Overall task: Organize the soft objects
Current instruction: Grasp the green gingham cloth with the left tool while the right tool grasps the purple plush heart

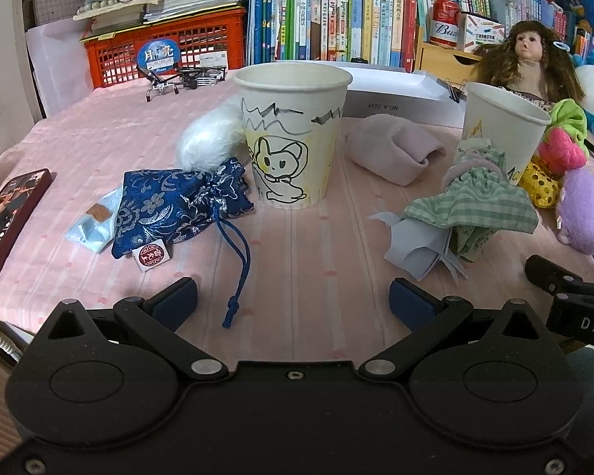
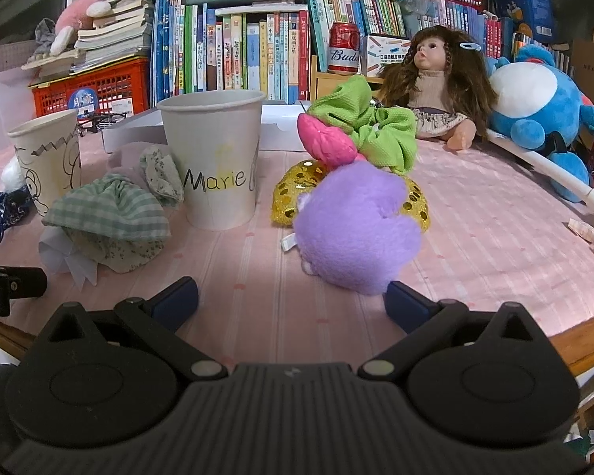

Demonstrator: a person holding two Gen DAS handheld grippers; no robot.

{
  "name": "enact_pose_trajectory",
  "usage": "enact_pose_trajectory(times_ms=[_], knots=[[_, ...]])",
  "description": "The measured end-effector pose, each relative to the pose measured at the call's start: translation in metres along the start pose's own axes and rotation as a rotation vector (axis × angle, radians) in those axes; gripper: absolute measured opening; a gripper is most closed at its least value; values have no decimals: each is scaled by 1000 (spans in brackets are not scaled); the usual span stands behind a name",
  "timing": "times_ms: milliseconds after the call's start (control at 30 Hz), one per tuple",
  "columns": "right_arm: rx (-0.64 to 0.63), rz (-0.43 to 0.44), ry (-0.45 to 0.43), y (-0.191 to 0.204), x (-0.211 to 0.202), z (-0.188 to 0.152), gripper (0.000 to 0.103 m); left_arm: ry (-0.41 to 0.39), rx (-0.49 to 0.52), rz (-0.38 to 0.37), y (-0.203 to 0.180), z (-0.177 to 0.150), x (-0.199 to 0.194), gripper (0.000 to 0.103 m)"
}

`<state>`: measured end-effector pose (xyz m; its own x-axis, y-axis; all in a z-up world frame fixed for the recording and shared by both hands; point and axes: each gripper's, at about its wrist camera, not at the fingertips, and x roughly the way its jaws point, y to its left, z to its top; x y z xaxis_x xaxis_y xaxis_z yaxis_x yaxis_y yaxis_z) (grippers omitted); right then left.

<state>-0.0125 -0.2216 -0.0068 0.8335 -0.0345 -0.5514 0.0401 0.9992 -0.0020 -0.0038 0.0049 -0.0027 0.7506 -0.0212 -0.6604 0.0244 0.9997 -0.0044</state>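
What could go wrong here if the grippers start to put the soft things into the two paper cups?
1. Both cups look empty and light. The Marie cup has the green checked cloth leaning close beside it, so a pull on the cloth may tip it.
2. The blue pouch trails a long cord toward the open left gripper; it may snag.
3. The purple plush overlaps the gold sequin piece, so the open right gripper might drag both.

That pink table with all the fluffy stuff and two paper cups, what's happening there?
A person holds two grippers over the table, sorting soft things. Both the left gripper and the right gripper are open and empty. The blue pouch, green checked cloth and purple plush lie beside the cartoon cup and "Marie" cup.
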Motion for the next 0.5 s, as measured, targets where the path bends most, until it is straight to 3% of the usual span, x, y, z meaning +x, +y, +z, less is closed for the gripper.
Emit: enact_pose_trajectory(times_ms=[200,400,500], knots=[[27,68,-16,-9,-5,2,102,-15,-54,-97,7,7,-15,100],[59,66,-106,-21,-19,9,97,-103,-37,-178,0,15,-40,99],[43,46,-150,-25,-25,12,96,-132,-12,-212,-8,17,-47,89]])
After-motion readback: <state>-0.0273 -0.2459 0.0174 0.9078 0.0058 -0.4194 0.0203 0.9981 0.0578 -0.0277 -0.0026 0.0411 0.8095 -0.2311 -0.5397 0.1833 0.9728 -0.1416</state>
